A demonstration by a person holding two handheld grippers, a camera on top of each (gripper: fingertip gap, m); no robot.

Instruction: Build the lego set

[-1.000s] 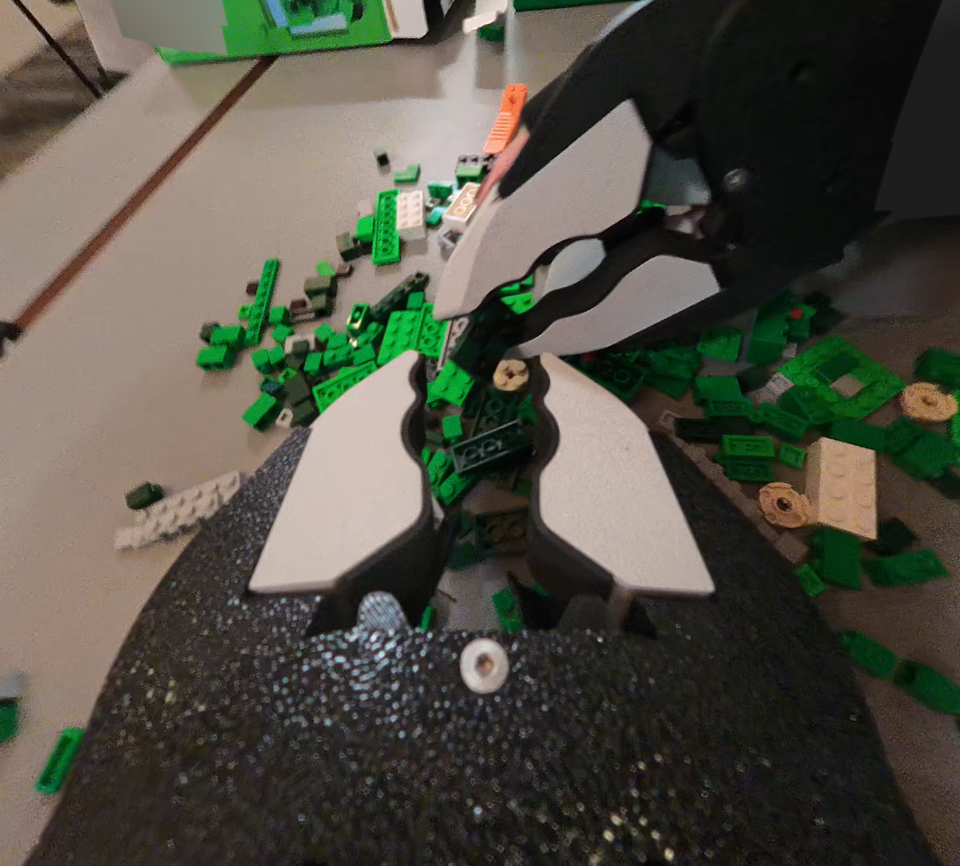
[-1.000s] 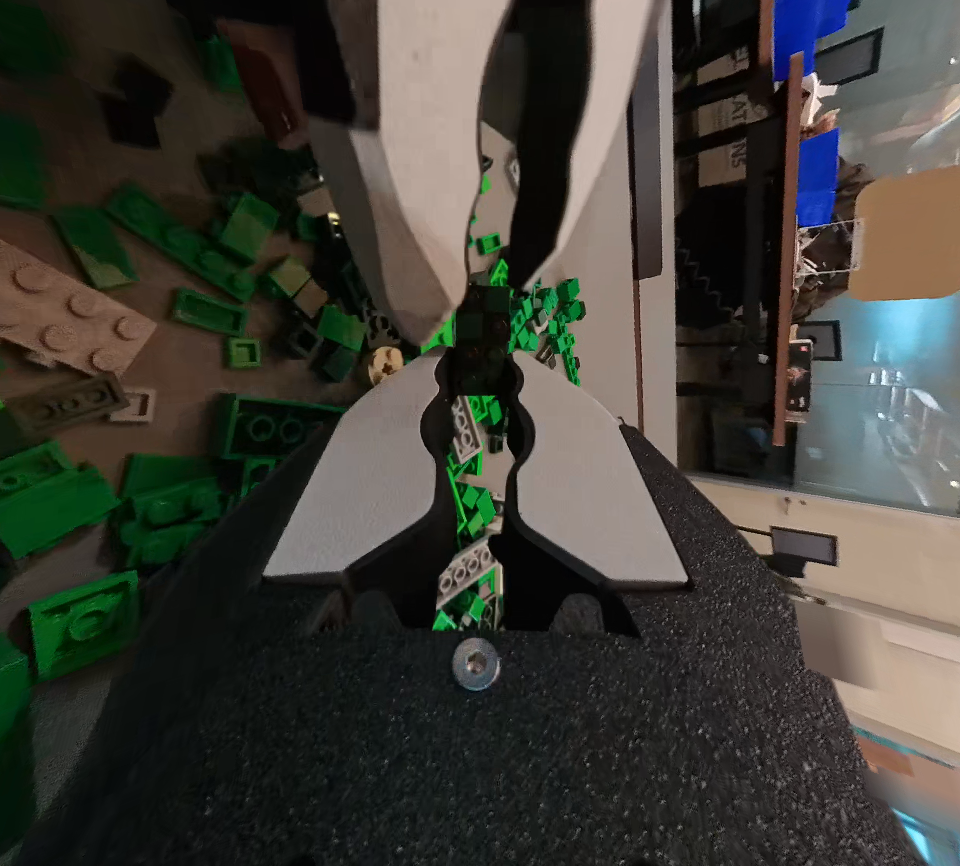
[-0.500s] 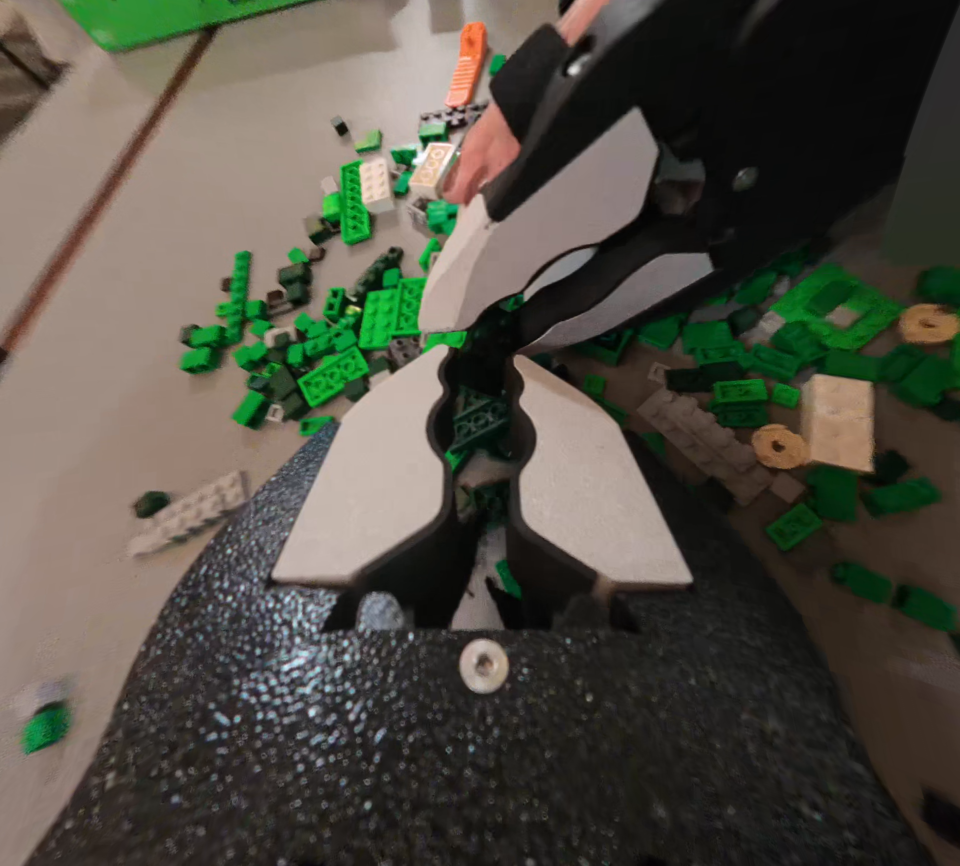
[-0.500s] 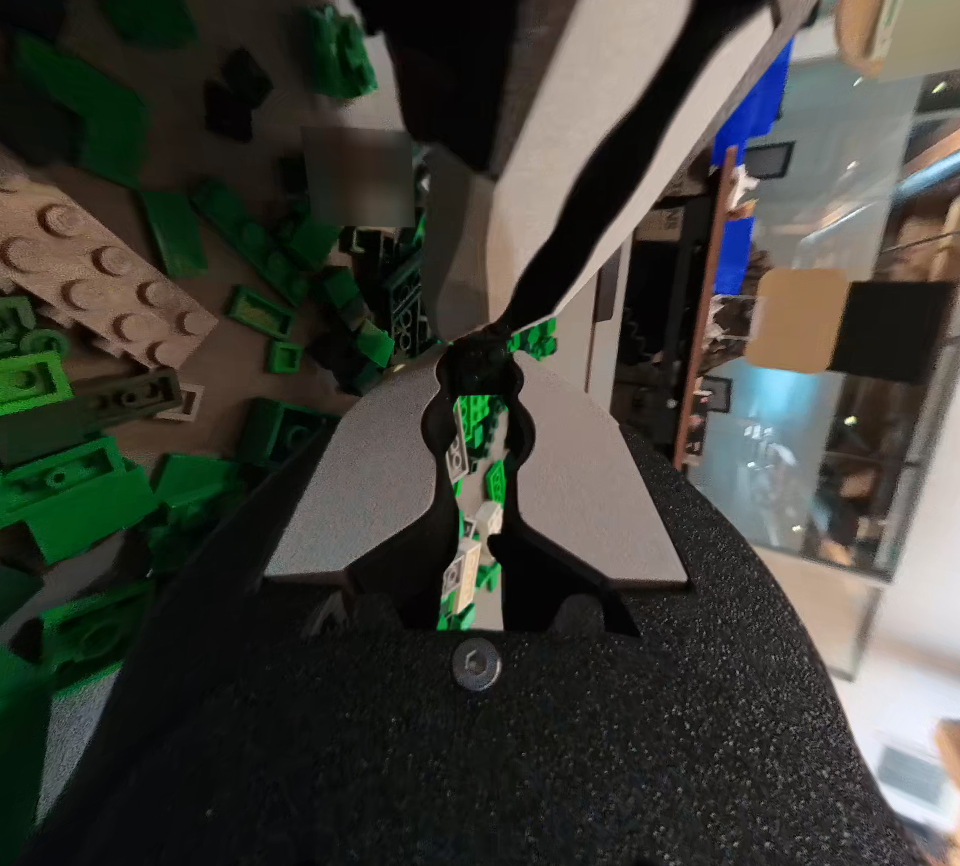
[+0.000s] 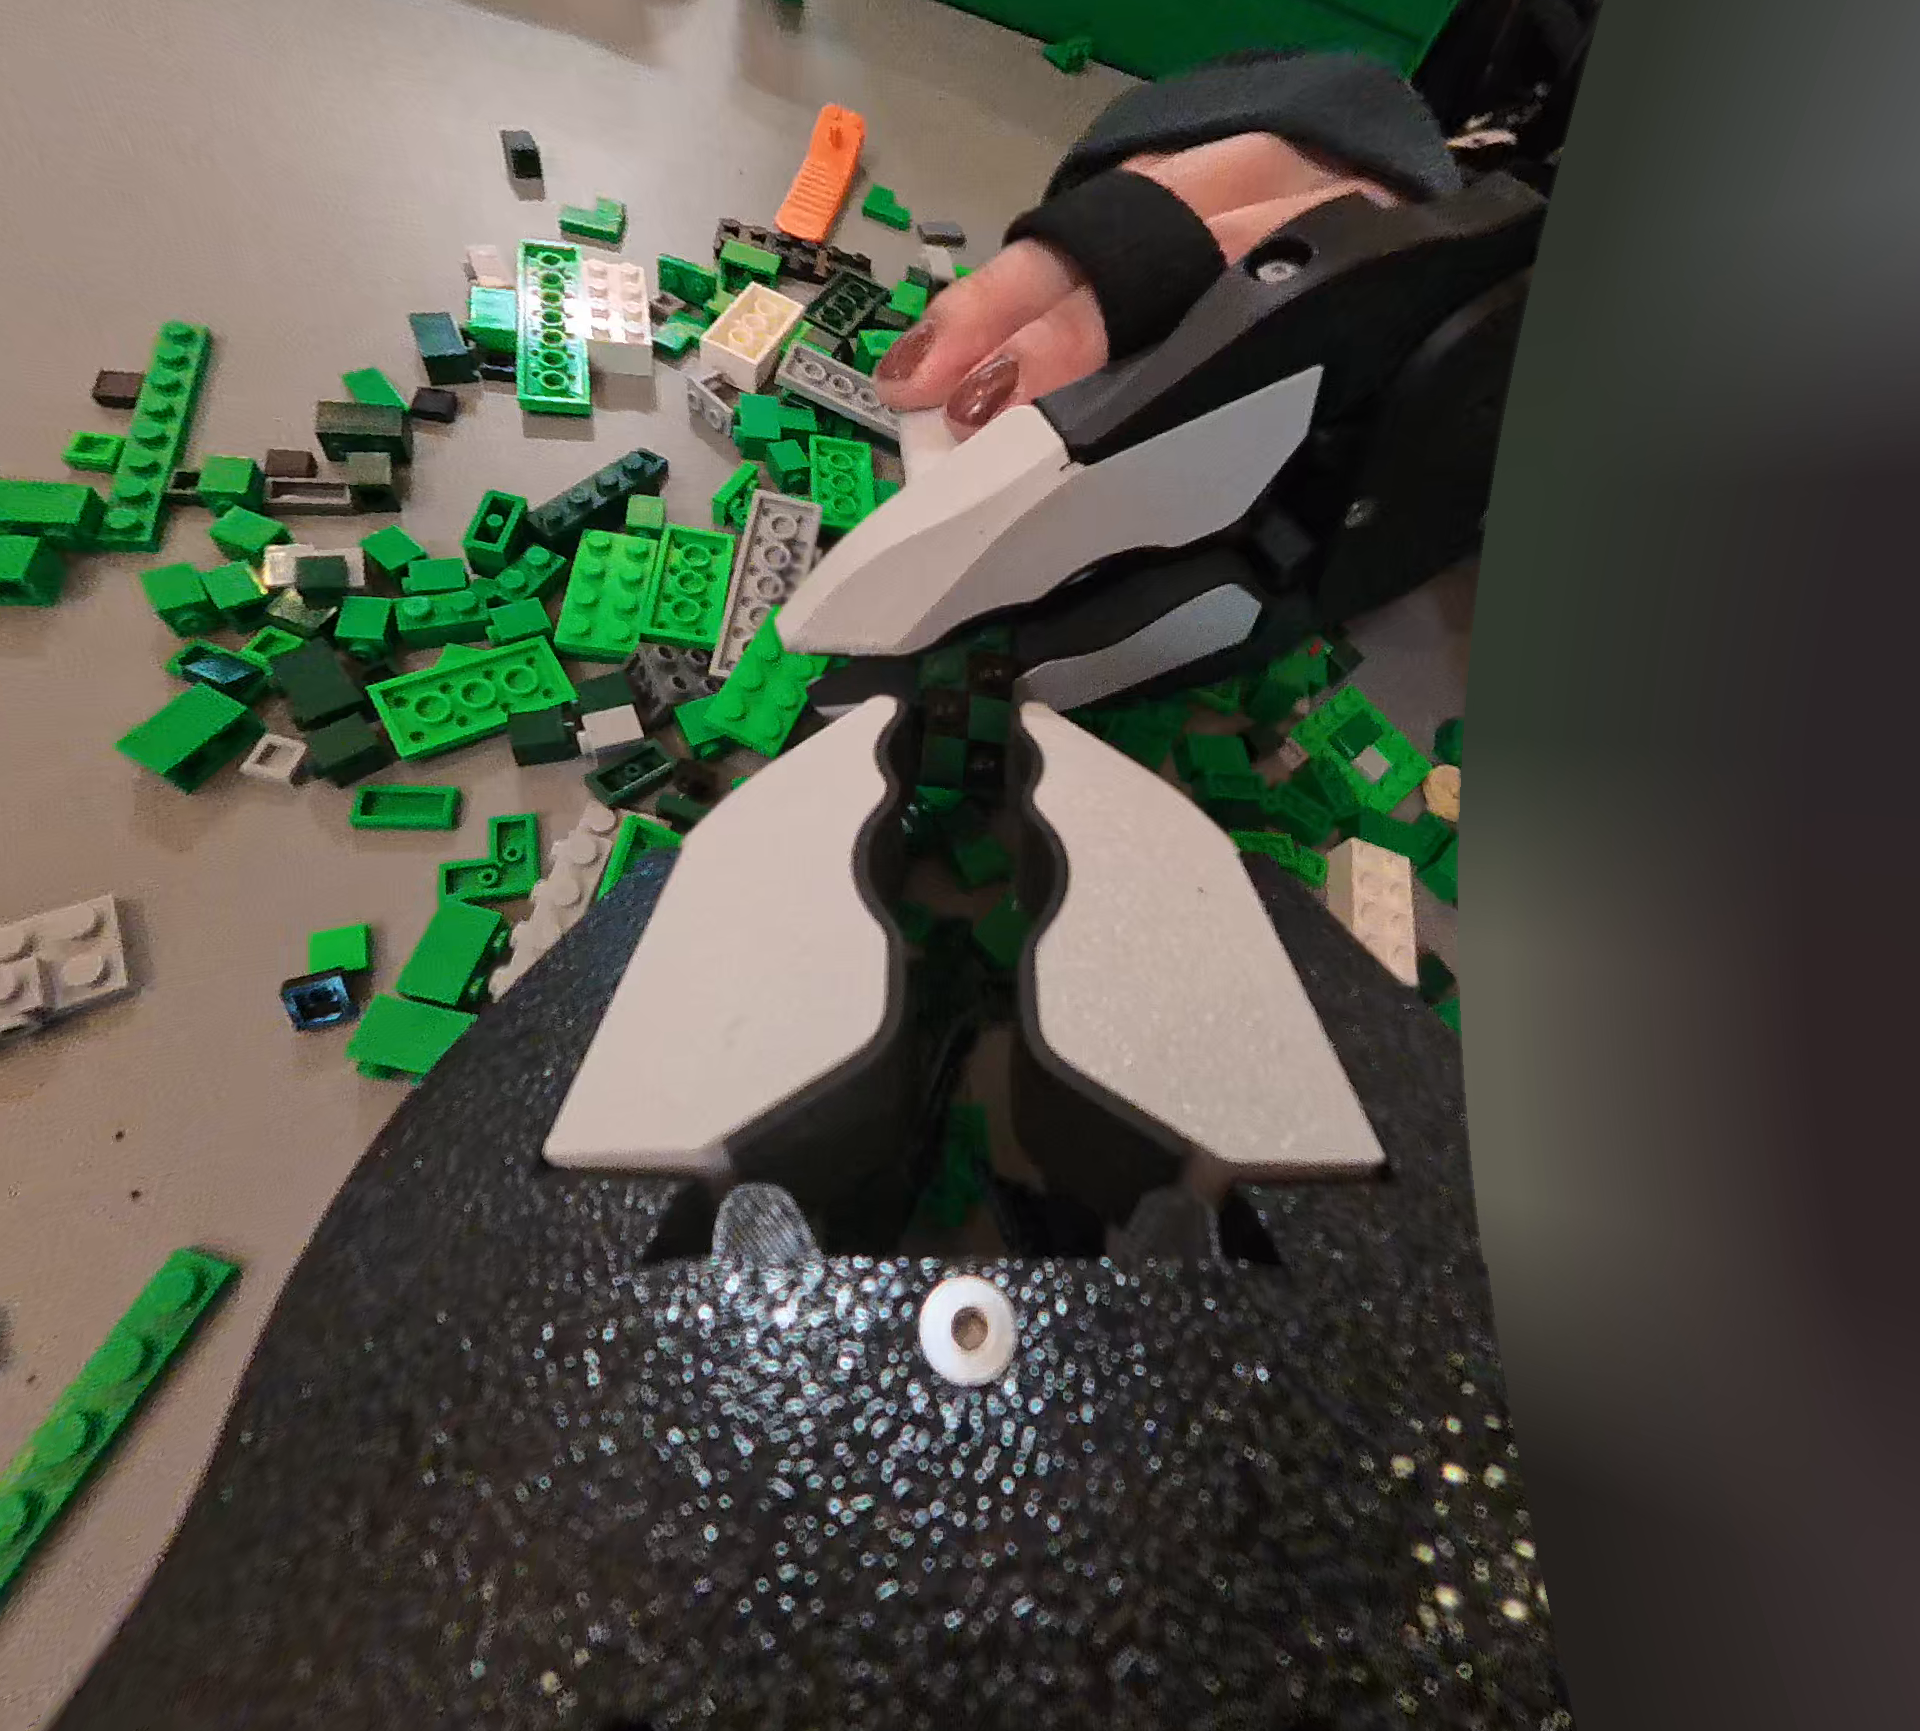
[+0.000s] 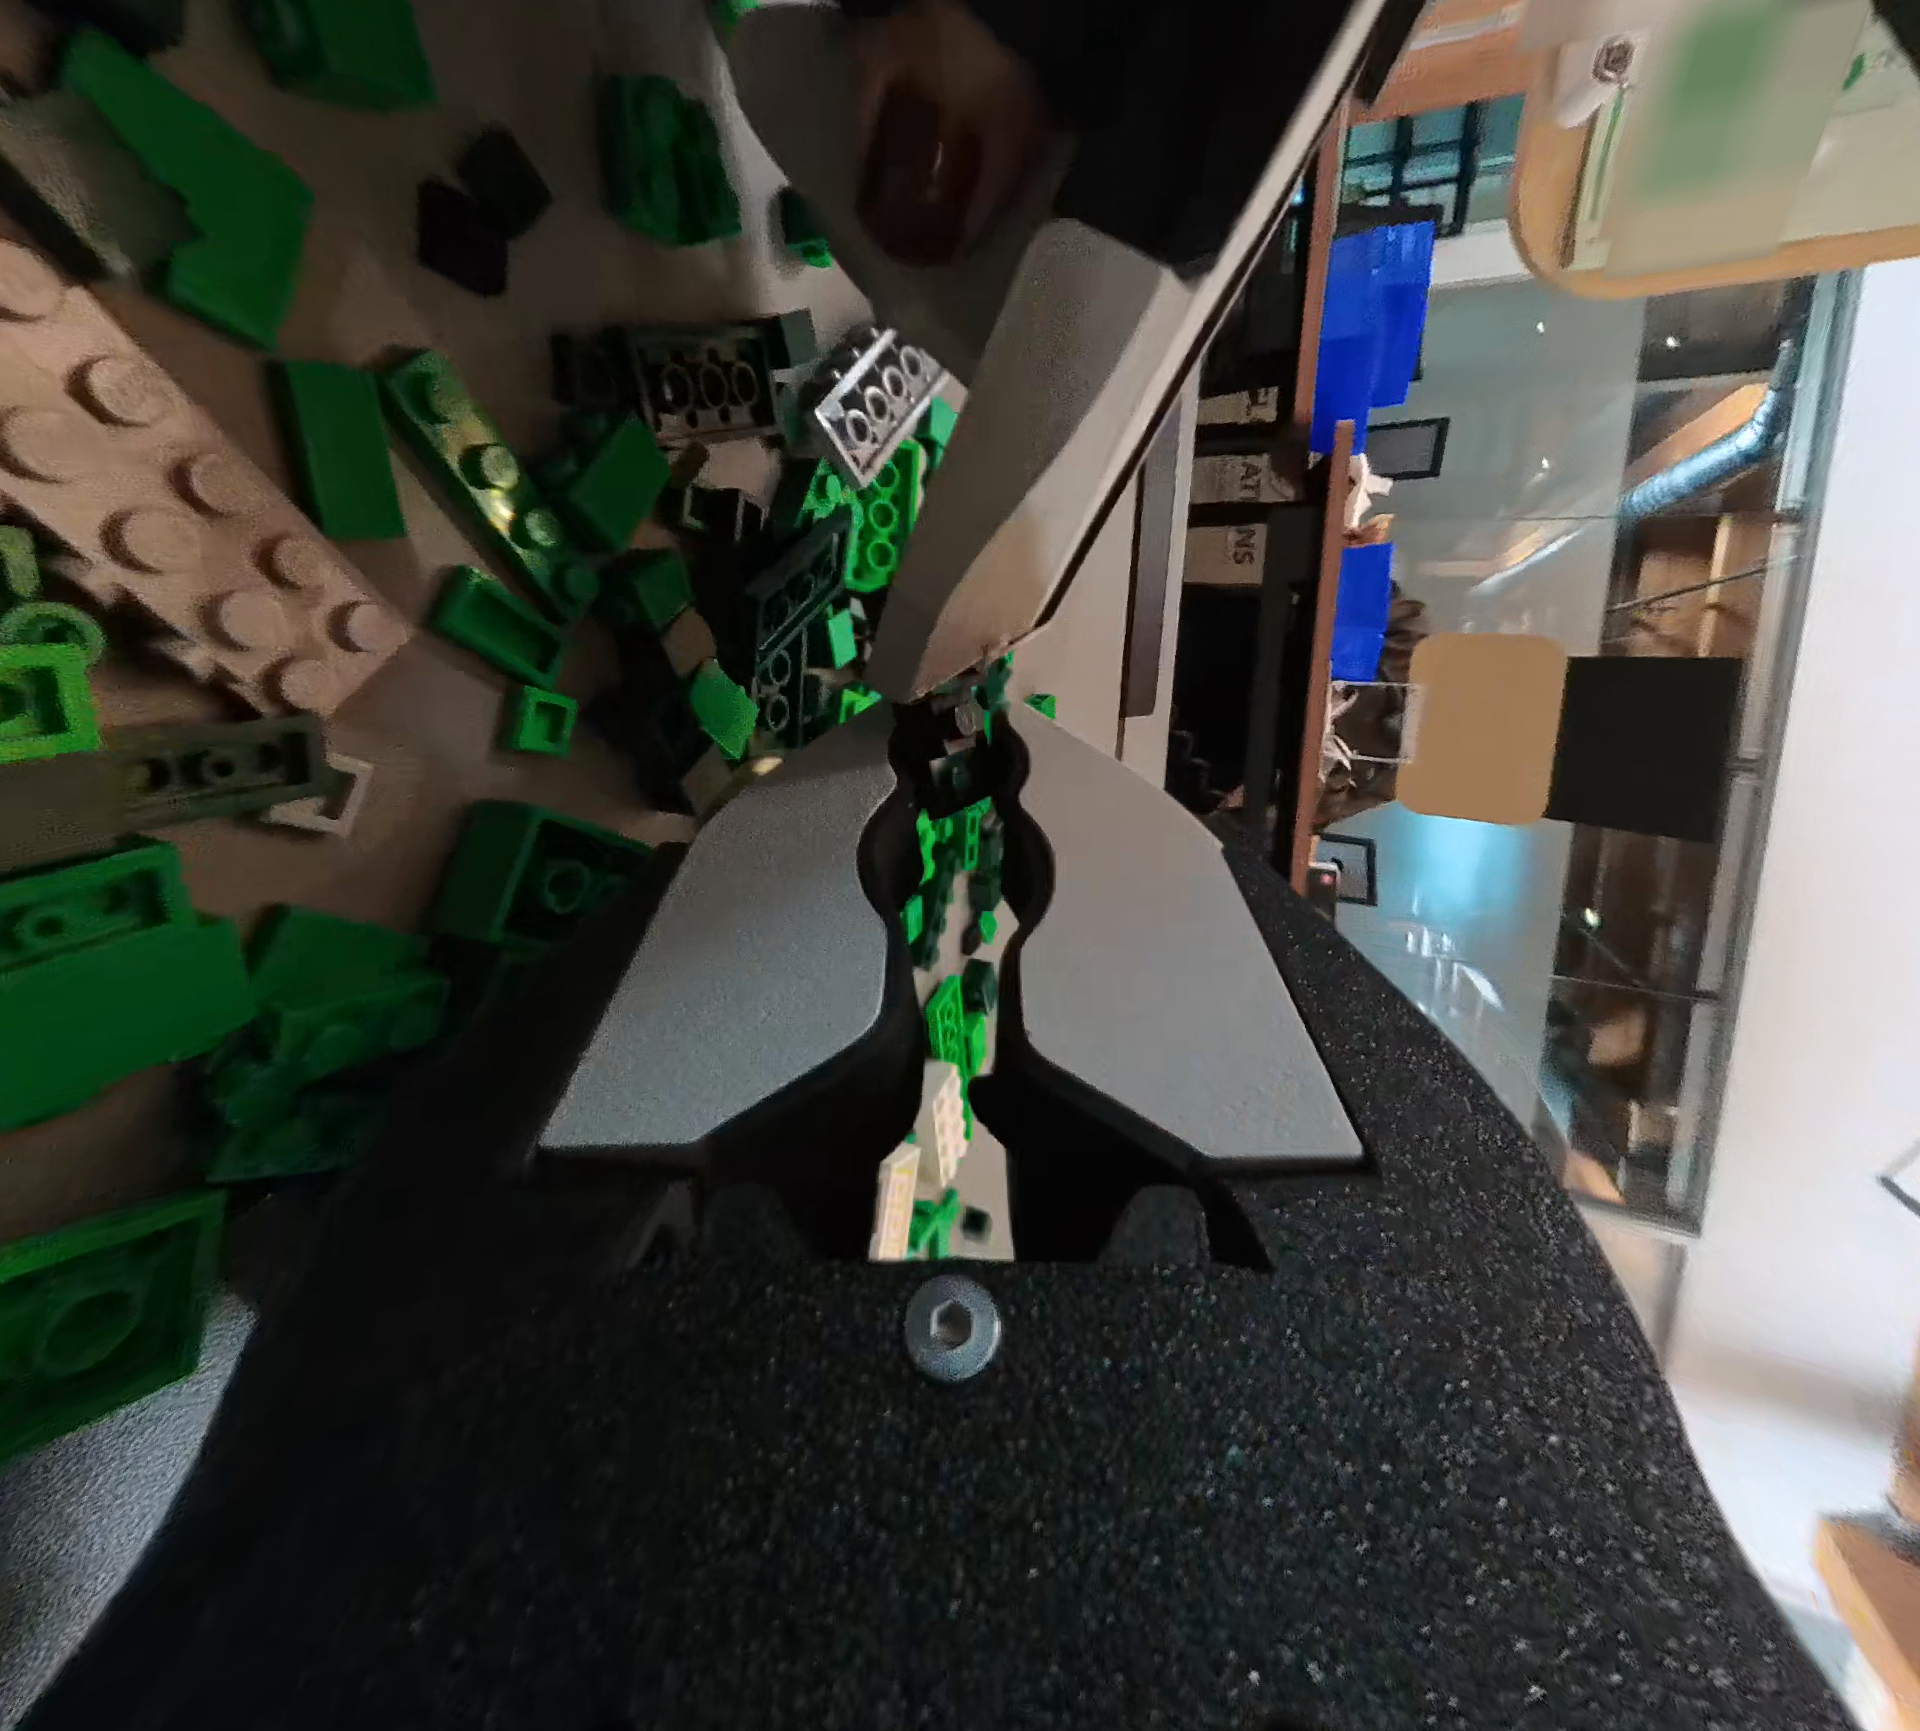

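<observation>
Since a second ago both grippers lifted off the loose brick pile on the tabletop, left gripper and right gripper each clenched on the small dark-green piece between their tips, likely mid-join.

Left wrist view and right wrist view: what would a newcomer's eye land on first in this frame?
First, the two grippers meeting tip to tip at centre: the left gripper and the right gripper both close on a small dark green brick assembly held above the table. Next, the green brick pile spread left of them, with an orange brick separator lying farther back.
</observation>
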